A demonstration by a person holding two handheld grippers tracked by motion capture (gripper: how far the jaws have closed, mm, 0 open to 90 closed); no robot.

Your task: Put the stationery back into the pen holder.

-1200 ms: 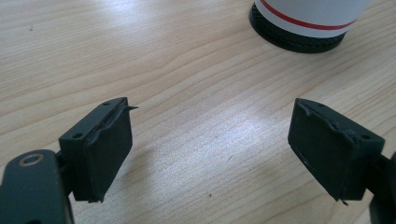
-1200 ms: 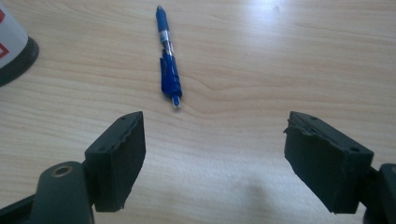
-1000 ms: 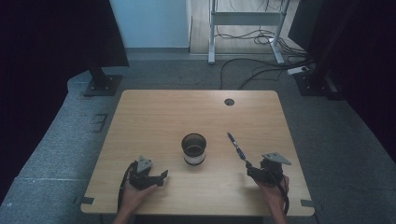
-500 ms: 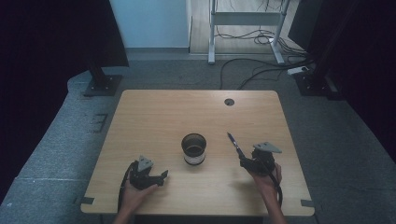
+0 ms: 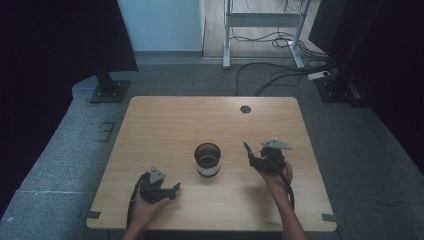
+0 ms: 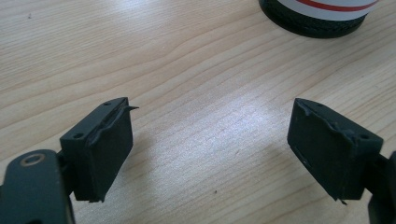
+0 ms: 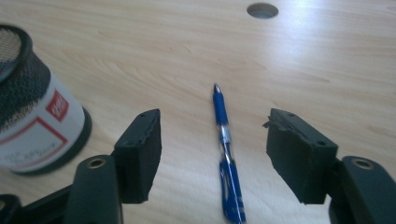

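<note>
Two black jaws of the right gripper [image 7: 215, 154] stand spread wide with a blue pen [image 7: 226, 163] lying flat on the table [image 7: 327, 60] between them, its tip pointing to the far side toward the round cable hole [image 7: 262, 10]. Neither jaw touches the pen, so nothing is grasped yet; judging from this, the work is at its very start, with the reach nearly lined up and the closing, lifting and placing all left to do. Just to the left of these jaws stands the mesh pen cup [image 7: 32, 107] with its white and red label, upright and apparently empty, which looks like the likely home for the pen.

From the high view the right gripper [image 5: 250, 152] sits right of the cup [image 5: 207, 159], with the pen's dark end showing just beyond it. The left gripper [image 5: 172, 189] rests at the near left part of the table, well apart from the pen. Its own jaws are released too, wide over bare wood, with the cup's base [image 6: 322, 18] at the far edge of that view. That hand seems idle for now.
</note>
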